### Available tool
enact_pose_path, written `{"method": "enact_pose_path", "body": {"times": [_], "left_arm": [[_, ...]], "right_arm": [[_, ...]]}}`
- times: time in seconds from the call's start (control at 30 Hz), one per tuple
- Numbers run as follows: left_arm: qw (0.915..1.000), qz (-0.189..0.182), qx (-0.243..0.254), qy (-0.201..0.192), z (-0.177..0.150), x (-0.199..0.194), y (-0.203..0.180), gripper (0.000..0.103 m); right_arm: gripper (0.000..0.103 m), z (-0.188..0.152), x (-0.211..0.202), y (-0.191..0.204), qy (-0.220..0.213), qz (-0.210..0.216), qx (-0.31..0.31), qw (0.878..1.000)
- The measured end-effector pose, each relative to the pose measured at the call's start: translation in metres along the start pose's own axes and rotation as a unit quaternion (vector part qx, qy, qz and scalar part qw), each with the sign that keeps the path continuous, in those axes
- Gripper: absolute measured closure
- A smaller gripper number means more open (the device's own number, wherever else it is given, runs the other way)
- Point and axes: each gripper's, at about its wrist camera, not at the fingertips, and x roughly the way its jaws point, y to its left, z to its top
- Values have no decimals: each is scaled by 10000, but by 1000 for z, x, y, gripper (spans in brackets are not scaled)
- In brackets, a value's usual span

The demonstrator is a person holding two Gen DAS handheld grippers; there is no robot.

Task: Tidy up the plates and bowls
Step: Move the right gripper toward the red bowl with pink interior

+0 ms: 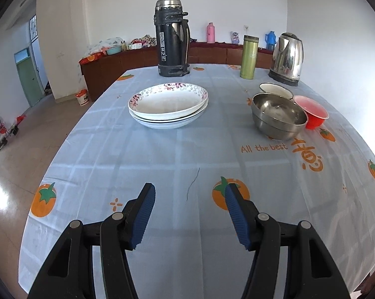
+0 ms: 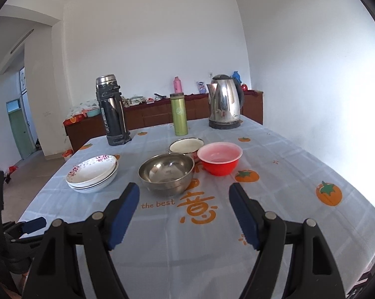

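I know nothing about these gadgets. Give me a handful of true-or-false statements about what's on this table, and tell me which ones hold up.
1. The plates are stacked in one pile. True.
2. The steel bowl sits upside down. False: it sits upright, its hollow facing up.
3. The left gripper is clamped on a plate. False: its jaws stand apart over bare tablecloth, holding nothing.
4. The red bowl sits beside the steel bowl. True.
5. The right gripper has its jaws apart and empty. True.
6. The green flask lies on its side. False: it stands upright, between the dark thermos and the kettle.
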Motion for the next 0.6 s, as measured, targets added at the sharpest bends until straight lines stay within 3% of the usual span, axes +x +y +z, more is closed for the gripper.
{"method": "enact_pose_path", "body": {"times": [0.2,0.37,0.6], "left_arm": [[9999,-110,-24,82,5,10,-4,42],[9997,-91,182,154,15,27,-22,42],[9994,-25,13,342,30,56,-41,42]], "right_arm": [[27,-2,-12,-1,-93,18,-231,9997],[27,1,16,-23,181,212,63,9996],[45,4,76,-51,718,815,402,9933]]}}
